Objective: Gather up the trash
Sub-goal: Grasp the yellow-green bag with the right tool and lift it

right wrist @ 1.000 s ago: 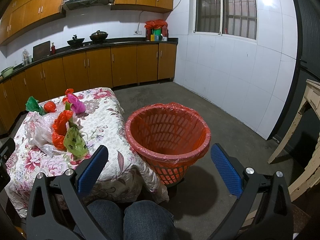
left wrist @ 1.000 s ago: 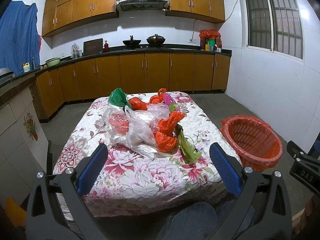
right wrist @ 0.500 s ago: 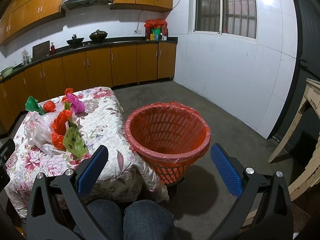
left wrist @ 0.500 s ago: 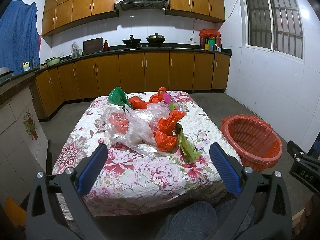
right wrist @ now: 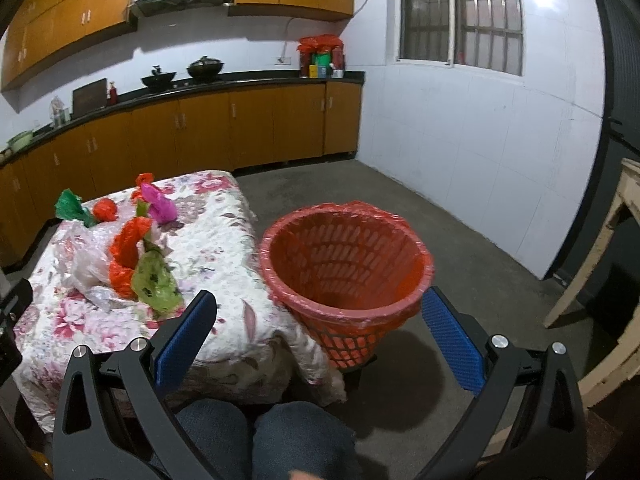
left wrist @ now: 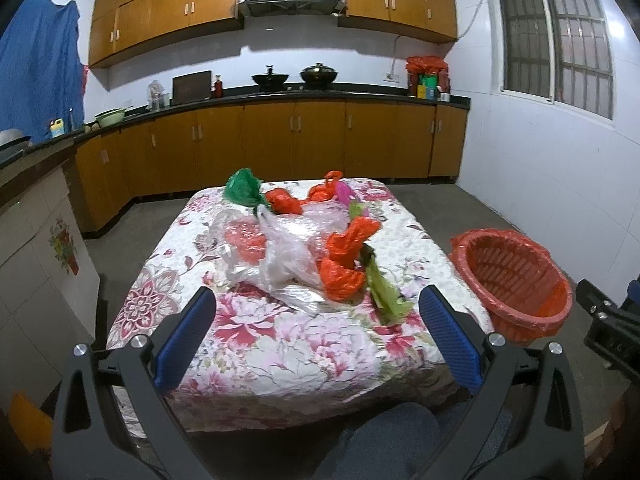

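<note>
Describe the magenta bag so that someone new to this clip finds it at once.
Start at the table with the floral cloth and go to its far end, toward the cabinets. The magenta bag lies there beside a small orange bag, on the side facing the orange basket. It is the only pink-purple piece among orange, green and clear ones.

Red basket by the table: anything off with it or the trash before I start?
The red basket leans tilted against the table's draped edge, not upright on the floor, lined and apparently empty. Bags lie heaped on the table. Both grippers' jaws are open, holding nothing.
</note>
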Tool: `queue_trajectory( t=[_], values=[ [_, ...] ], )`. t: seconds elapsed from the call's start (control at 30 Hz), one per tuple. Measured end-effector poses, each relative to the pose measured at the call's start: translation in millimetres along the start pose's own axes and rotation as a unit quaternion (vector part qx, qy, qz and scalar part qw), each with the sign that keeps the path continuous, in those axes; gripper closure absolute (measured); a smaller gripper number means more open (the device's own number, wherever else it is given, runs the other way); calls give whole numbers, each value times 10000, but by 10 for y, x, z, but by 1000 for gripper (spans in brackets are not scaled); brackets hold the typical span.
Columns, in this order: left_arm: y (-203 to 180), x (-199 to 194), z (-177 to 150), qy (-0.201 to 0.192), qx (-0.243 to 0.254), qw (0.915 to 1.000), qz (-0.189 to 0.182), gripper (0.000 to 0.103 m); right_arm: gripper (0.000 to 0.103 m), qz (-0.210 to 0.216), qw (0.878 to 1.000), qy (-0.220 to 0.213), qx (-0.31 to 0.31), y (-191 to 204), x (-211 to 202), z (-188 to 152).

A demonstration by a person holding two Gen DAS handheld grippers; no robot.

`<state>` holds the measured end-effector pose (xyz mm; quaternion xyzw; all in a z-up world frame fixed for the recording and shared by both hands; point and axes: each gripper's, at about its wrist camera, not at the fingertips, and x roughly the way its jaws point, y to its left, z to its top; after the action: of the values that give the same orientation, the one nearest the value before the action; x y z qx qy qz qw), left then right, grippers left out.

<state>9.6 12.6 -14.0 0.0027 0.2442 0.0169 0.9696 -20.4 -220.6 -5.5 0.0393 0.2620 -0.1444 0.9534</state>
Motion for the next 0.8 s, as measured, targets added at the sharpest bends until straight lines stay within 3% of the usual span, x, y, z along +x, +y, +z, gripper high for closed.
queue_trajectory(
  t=[0.4, 0.53, 0.8],
  values=[
    [673, 341, -101, 398, -629, 9955, 578, 4, 3, 1071, 9931, 418, -213, 602, 625, 126],
    [824, 438, -167, 520, -760, 9937, 634, 4, 26, 1466, 9861, 627, -461, 985, 915, 177],
    [957, 708, -182, 599, -943, 9917, 629, 6, 55, 1998, 9691, 1270, -693, 1583, 1504, 107]
  ],
)
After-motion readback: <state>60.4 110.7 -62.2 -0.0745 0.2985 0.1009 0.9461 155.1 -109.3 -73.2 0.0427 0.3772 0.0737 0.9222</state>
